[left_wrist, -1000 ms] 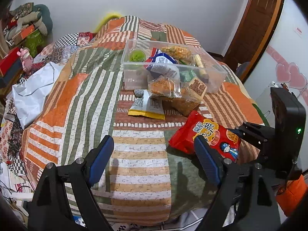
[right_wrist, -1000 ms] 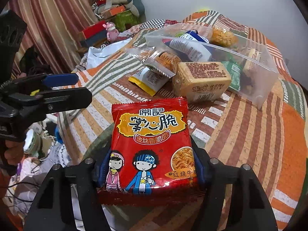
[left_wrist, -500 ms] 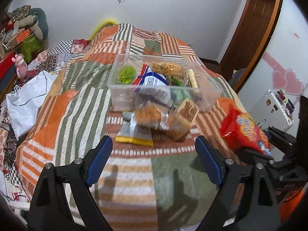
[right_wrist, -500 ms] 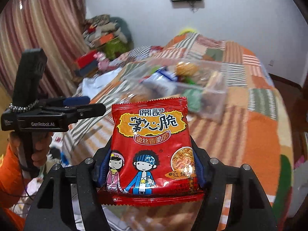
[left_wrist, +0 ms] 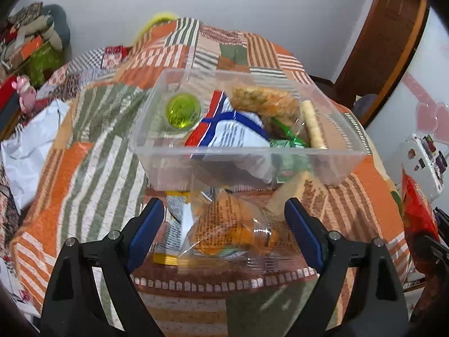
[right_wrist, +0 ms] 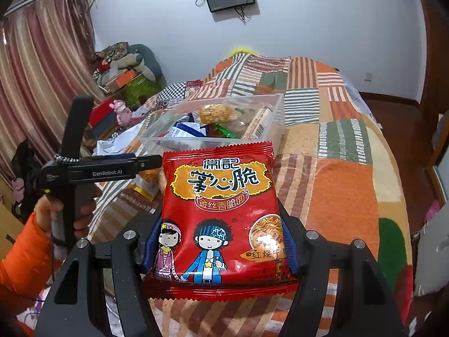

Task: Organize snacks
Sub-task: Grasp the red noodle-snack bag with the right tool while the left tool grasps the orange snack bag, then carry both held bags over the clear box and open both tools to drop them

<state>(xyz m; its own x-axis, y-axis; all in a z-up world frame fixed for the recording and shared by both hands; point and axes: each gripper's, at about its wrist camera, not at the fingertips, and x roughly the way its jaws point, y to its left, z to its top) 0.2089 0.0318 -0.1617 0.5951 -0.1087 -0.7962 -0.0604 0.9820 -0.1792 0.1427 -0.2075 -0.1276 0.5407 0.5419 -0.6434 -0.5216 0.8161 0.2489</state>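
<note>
The right gripper [right_wrist: 219, 248] is clamped on a red noodle packet [right_wrist: 220, 210], its blue pads pressing the packet's two lower edges. The packet stands upright between the fingers, printed face toward the camera, raised above the patchwork bedspread [right_wrist: 345, 185] and on the near side of the clear plastic box [right_wrist: 276, 118]. In the left wrist view the same packet [left_wrist: 416, 210] shows at the far right edge, beside the box and apart from it.

The left gripper [left_wrist: 224, 234] is open, its blue-padded fingers [left_wrist: 146, 231] spread wide and holding nothing. Between them, on the bedspread [left_wrist: 84, 146], lies a clear bag of orange snacks [left_wrist: 224, 227], not touched by either pad as far as can be seen. Just left of it lies a white and yellow packet [left_wrist: 171, 241], partly under the bag, and a pale wrapped block [left_wrist: 291, 191] leans against the box's near wall.

The box [left_wrist: 157, 129] sits on the bedspread beyond the fingertips. Inside are a green round cup [left_wrist: 183, 111] at the left, a blue and white bag [left_wrist: 233, 134] in the middle, an orange snack bag [left_wrist: 263, 101] behind it, green wrappers [left_wrist: 286, 137] and a pale stick [left_wrist: 313, 126] at the right.
</note>
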